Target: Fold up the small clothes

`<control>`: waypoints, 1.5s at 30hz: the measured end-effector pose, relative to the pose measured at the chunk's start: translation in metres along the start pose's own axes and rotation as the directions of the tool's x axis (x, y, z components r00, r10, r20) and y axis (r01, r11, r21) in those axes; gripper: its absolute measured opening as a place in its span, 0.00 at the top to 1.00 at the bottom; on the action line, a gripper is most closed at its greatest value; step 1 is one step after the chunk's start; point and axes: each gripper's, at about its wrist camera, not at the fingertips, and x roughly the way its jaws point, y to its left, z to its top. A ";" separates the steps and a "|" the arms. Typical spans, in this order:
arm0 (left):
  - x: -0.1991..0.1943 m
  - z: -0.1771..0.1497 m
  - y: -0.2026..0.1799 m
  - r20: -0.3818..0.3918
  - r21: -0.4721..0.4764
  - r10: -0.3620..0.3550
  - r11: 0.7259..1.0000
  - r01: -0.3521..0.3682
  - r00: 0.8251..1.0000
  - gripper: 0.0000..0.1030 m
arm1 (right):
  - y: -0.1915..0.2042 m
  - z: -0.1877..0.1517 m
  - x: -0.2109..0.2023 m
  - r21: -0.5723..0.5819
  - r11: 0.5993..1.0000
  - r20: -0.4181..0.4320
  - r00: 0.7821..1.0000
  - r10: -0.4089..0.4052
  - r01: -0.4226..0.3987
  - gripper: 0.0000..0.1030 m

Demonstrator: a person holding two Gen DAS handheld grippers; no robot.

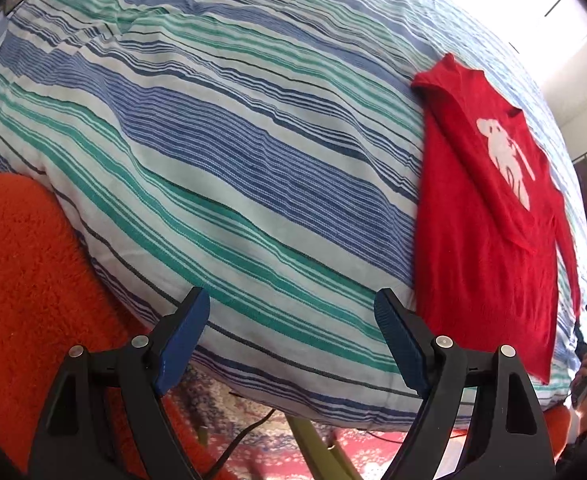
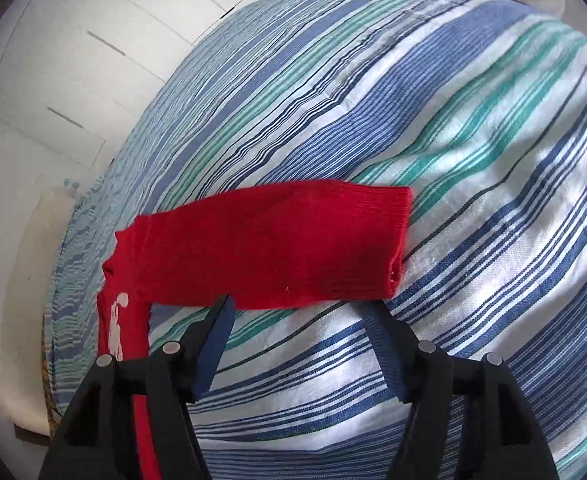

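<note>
1. Striped cotton bedding [image 1: 221,152], in blue, green and white, is filling most of both views and is serving as the soft, broad work surface, which is likely why the garment is lying spread out on it rather than hanging in a grip.
2. Red knit sweater [image 1: 489,216], with a white animal figure on its front, is lying flat at the right of the left wrist frame, its near sleeve folded across the body, so I judge the fold to be partly made.
3. Its other sleeve [image 2: 269,248] is stretching across the centre of the right wrist frame, cuff pointing right, lying smooth on the bedding as though laid out for the next fold.
4. Orange fuzzy fabric [image 1: 25,292] is sitting at the lower left of the left wrist frame, below the bed edge.
5. Right gripper [image 2: 301,320] is hovering at the lower centre just in front of the sleeve's near edge, jaws partly spread and holding nothing.
6. Left gripper [image 1: 289,336] is waiting at the bottom of its frame over bare bedding, jaws wide apart and empty, just left of the sweater's hem.
</note>
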 end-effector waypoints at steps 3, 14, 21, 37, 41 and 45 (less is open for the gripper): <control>0.003 0.000 -0.003 -0.006 0.010 0.020 1.000 -0.020 1.000 0.17 | -0.016 0.006 0.008 0.100 0.994 0.025 0.999 0.044 -0.046 0.36; 0.011 -0.002 -0.013 -0.022 0.051 0.069 0.996 -0.068 0.997 0.17 | -0.016 0.028 0.014 0.077 0.991 0.063 0.991 -0.117 0.112 0.94; 0.015 -0.001 -0.017 -0.026 0.074 0.082 0.994 -0.080 0.996 0.17 | 0.025 0.029 0.040 -0.242 0.819 0.121 0.854 -0.506 0.520 0.90; 0.020 -0.014 -0.294 0.094 0.775 -0.069 0.632 -0.029 0.993 0.16 | 0.094 -0.111 -0.142 -0.250 0.865 0.424 0.852 -0.307 0.436 0.17; 0.075 -0.005 -0.312 0.091 0.739 0.044 0.666 -0.097 0.995 0.34 | 0.100 -0.134 -0.157 -0.244 0.858 0.483 0.824 -0.295 0.451 0.17; 0.052 0.016 -0.285 0.100 0.599 -0.094 0.800 0.015 0.991 0.94 | 0.089 -0.127 -0.150 -0.229 0.870 0.434 0.846 -0.310 0.437 0.17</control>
